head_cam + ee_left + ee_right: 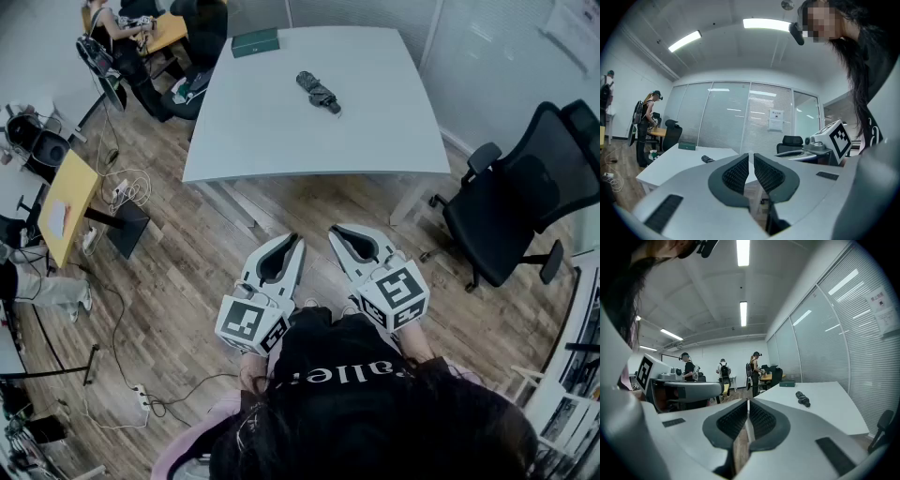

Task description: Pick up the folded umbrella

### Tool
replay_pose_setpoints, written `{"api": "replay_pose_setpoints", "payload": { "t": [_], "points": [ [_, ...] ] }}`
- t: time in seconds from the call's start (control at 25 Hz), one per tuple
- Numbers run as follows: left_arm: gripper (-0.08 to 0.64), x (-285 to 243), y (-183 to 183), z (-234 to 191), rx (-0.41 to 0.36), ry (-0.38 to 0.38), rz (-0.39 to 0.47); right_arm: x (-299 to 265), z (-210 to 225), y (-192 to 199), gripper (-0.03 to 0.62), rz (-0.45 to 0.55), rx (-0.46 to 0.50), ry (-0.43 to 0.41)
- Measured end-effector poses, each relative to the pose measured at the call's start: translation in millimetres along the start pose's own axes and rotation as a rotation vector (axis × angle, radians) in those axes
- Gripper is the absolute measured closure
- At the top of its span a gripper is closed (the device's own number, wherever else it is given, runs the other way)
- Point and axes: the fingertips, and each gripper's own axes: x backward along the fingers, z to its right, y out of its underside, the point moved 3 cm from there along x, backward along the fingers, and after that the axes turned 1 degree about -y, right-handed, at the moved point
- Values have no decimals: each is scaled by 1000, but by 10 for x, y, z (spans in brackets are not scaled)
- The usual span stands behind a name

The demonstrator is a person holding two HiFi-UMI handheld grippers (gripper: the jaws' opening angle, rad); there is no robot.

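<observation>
A smooth, matt white bench (281,131) carries a dark folded cloth umbrella (319,92). The plank floor (187,253) looks like grained wood. The left gripper (296,240) and right gripper (334,231) are matt grey plastic with ribbed black pads (736,174).

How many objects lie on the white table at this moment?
2. The folded umbrella lies near the middle of the white table, and a flat green box sits at its far edge. The whole tabletop shows, so none seems hidden.

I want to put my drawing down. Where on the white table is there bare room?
The table is bare over its near half, from the folded umbrella to the front edge, and right of the umbrella. The far left corner holds a green box. The floor at left is crowded: cables beside a yellow desk.
</observation>
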Motion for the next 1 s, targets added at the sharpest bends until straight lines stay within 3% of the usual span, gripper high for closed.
{"api": "replay_pose_setpoints", "payload": {
  "t": [1.0],
  "points": [
    [515,132,-10,-599,5,-24,9,-516,-152,-58,565,23,-21,-16]
  ]
}}
